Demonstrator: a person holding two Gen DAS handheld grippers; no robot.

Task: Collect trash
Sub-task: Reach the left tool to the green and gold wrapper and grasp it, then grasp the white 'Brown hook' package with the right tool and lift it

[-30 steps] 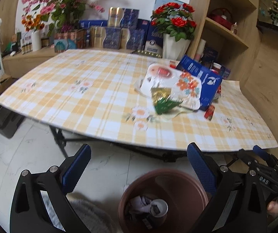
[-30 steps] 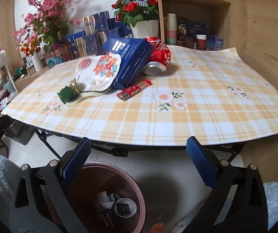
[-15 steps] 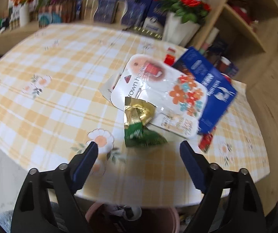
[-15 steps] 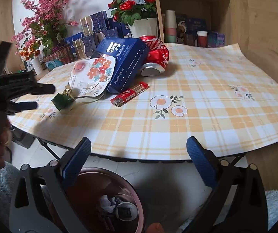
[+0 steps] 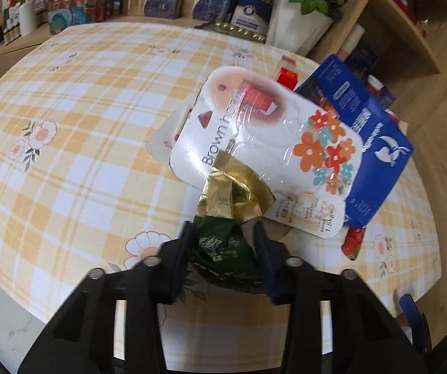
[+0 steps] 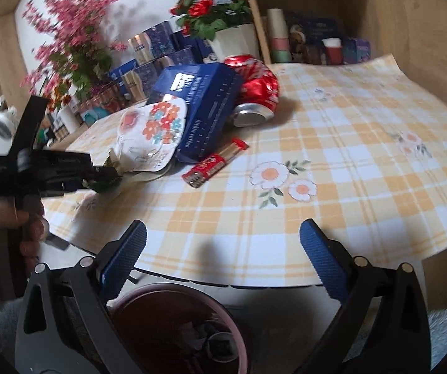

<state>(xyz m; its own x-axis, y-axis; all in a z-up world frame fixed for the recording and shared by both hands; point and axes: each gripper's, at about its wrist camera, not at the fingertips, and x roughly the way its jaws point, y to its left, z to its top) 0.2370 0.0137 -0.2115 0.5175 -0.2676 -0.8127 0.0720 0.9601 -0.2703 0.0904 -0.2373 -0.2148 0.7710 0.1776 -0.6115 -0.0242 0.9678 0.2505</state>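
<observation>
Left gripper [image 5: 223, 237] over the near edge of the checked table [image 5: 77, 143], jaws just closing, narrowed on the green wrapper [image 5: 223, 249]; both pads seem to press its sides, wrapper sitting on the cloth. Gold foil [image 5: 233, 193] crumpled just beyond it, touching the wrapper's far end. Above that, white blister card [image 5: 254, 143] with orange flowers, leaning on the blue carton [image 5: 370, 137] at its right. Red stick pack [image 5: 354, 243] poking out beneath the carton's near corner.

From the right wrist view, left to right: a hand [image 6: 8, 227] on the left gripper's [image 6: 105, 177] handle, tips buried at the green wrapper [image 6: 108, 184]; blister card [image 6: 155, 131]; blue carton [image 6: 204, 106]; red stick pack [image 6: 217, 162] flat on the cloth just beside the carton; crushed red can [image 6: 257, 93] lying on its side behind the carton, touching it. Right gripper [image 6: 223, 265] spread wide, nothing between its 2 blue pads, hanging over the table edge with the brown bin [image 6: 148, 308] below, some scraps inside.
</observation>
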